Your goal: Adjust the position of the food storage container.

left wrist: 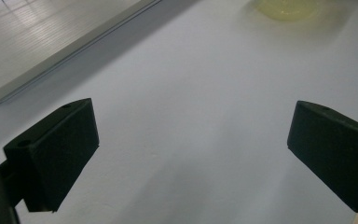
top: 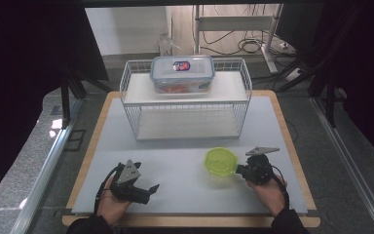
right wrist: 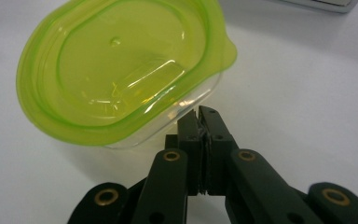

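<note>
Grey tabletop (top: 185,170) with a wooden rim carries everything. In the high view a white wire rack (top: 185,100) stands in the upper middle of the frame, and a clear lidded box (top: 182,74) with something red inside sits on its top shelf. Lower right, the right gripper (top: 238,170) meets the edge of a green-lidded tub (top: 220,162) that rests on the tabletop. Lower left, the left gripper (top: 148,189) hovers well apart from it.

From the left gripper view, the fingers (left wrist: 60,154) stand wide apart over bare tabletop, holding nothing; the tub (left wrist: 286,7) shows at the upper right edge.

From the right gripper view, the fingers (right wrist: 189,140) are pressed together on the tub's (right wrist: 116,70) rim just under the lid (right wrist: 98,88).

By my reading the grip is made but the tub has yet to reach the rack, so most of the work remains.
</note>
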`<state>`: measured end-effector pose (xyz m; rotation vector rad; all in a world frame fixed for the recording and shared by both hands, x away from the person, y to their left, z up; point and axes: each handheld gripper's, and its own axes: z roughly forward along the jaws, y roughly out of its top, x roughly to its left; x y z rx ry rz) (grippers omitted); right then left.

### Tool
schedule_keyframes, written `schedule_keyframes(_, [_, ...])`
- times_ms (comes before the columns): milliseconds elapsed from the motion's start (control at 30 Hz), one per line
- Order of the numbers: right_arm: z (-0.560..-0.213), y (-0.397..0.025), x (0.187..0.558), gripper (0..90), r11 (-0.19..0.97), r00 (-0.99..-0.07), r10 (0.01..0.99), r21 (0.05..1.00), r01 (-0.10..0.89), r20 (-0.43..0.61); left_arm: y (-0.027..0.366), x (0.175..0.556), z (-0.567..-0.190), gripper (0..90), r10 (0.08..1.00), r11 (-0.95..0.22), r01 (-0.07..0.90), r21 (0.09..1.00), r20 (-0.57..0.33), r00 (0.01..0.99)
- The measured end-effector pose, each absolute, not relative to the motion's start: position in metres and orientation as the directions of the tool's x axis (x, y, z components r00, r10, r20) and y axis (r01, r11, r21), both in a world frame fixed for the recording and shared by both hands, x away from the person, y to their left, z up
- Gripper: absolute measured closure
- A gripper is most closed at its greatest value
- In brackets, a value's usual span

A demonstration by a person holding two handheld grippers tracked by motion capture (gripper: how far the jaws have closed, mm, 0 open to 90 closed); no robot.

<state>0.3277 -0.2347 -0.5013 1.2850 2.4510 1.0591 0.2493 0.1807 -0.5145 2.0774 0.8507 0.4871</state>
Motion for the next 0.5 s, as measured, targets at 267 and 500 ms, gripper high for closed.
schedule_keyframes(267, [-0.505, -0.229, 0.347, 88.3, 0.338, -0.594, 0.781, 0.669, 0.662, 0.194, 0.181, 0.25, -0.515, 1.8, 0.716, -0.436, 0.402, 0.805, 0.04, 0.697])
schedule_keyframes(500, [-0.506, -0.23, 0.359, 88.4, 0.348, -0.59, 0.793, 0.682, 0.643, 0.151, 0.18, 0.25, -0.516, 1.8, 0.716, -0.44, 0.404, 0.802, 0.041, 0.697])
